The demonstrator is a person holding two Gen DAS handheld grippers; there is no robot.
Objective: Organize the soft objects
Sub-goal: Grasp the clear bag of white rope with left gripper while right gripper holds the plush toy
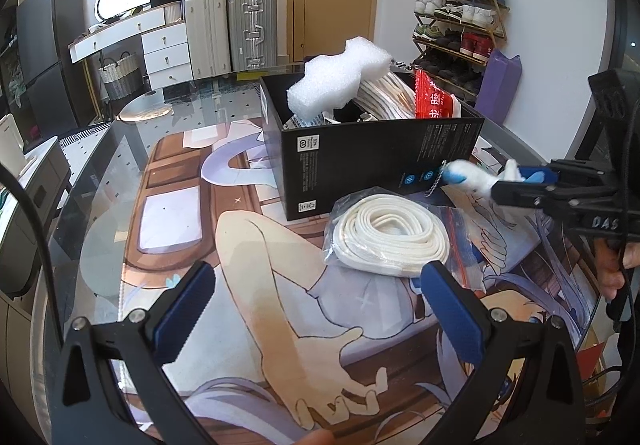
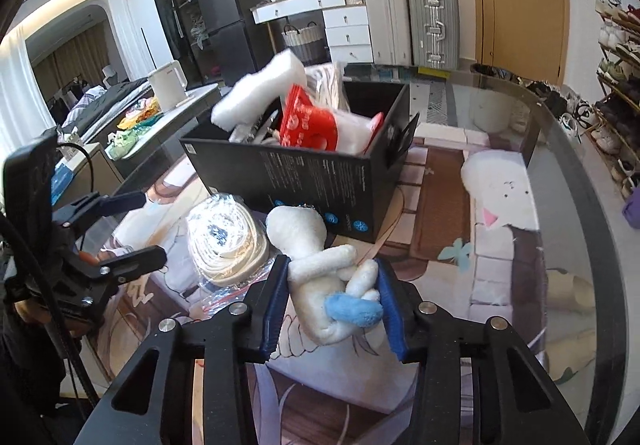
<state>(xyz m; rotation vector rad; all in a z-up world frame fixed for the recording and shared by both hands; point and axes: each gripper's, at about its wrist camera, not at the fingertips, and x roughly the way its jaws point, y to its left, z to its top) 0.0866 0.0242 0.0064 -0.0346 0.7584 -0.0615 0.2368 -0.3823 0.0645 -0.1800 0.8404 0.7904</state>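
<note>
The white plush toy (image 2: 320,277) with a blue limb sits between the blue pads of the right gripper (image 2: 334,301), whose jaws are clamped narrow onto its body; the toy's head projects forward beyond the fingertips, toward the near wall of the black cardboard box (image 2: 312,181). In the left wrist view the same toy (image 1: 476,175) shows at the tip of the right gripper (image 1: 520,181), just beside the box's near right corner and above the mat. Ahead of the jaws, the box (image 1: 360,161) stands open and holds a white foam block (image 1: 340,77), a red packet (image 1: 434,101) and other bagged items. Beside the right jaws, on their left, lies a clear bag of coiled white strap (image 2: 224,241), resting on the printed mat (image 2: 440,245) that covers the glass table (image 2: 560,149). The left gripper (image 1: 316,293) hangs over the mat with its jaws spread wide and nothing between them; the bagged strap (image 1: 388,233) lies just ahead of its right fingertip. Part of a hand (image 1: 616,265) shows behind the right gripper.
</note>
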